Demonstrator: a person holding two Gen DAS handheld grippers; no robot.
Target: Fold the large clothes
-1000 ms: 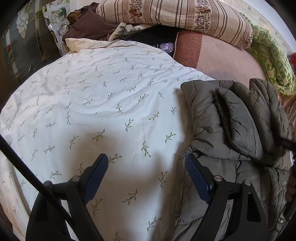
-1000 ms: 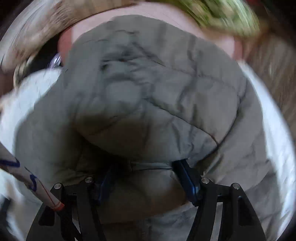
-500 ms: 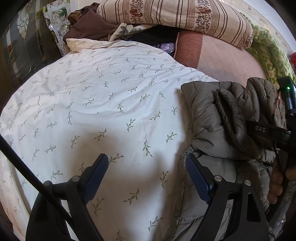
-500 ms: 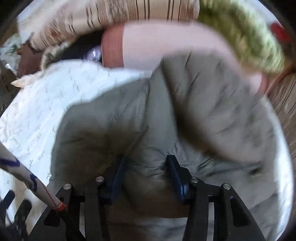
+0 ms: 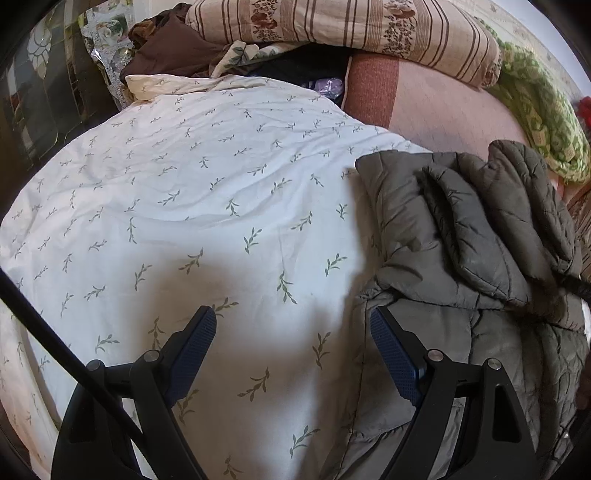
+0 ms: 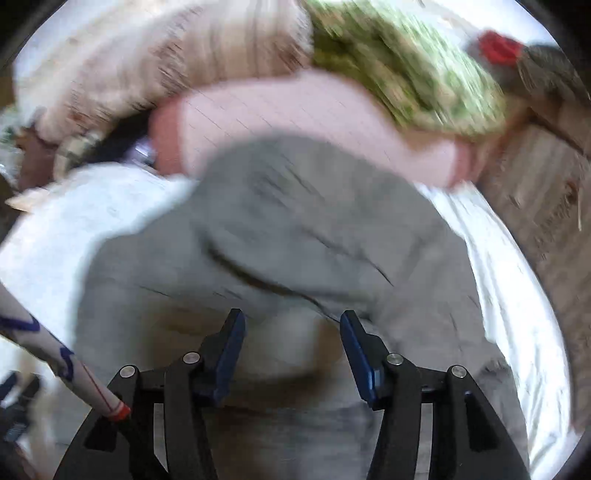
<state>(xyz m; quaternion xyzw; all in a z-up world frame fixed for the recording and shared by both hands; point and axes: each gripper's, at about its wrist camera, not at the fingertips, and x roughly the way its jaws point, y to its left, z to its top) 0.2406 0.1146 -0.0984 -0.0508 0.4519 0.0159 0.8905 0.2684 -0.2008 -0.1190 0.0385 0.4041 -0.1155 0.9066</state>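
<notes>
A grey-olive quilted jacket (image 5: 461,229) lies bunched on the right side of a white leaf-print duvet (image 5: 221,206), with one padded fold laid across its top. My left gripper (image 5: 291,317) hangs open over the duvet; its right finger (image 5: 391,350) is at the jacket's left edge and nothing is between the pads. In the blurred right wrist view the jacket (image 6: 295,229) fills the middle. My right gripper (image 6: 291,319) is above its near part with the jaws opening. Fabric shows in the gap, but the pads do not press on it.
A striped pillow (image 5: 351,29), a green patterned blanket (image 5: 535,103) and a pink mattress cover (image 5: 436,107) lie behind the jacket. Brown clothes (image 5: 173,51) are piled at the back left beside dark furniture (image 5: 37,110). A black cable (image 5: 55,343) crosses the lower left.
The right gripper pinched jacket fabric half a second ago, then drew back with wider jaws. It showed briefly at the left view's right edge and is gone. The left gripper stayed still.
</notes>
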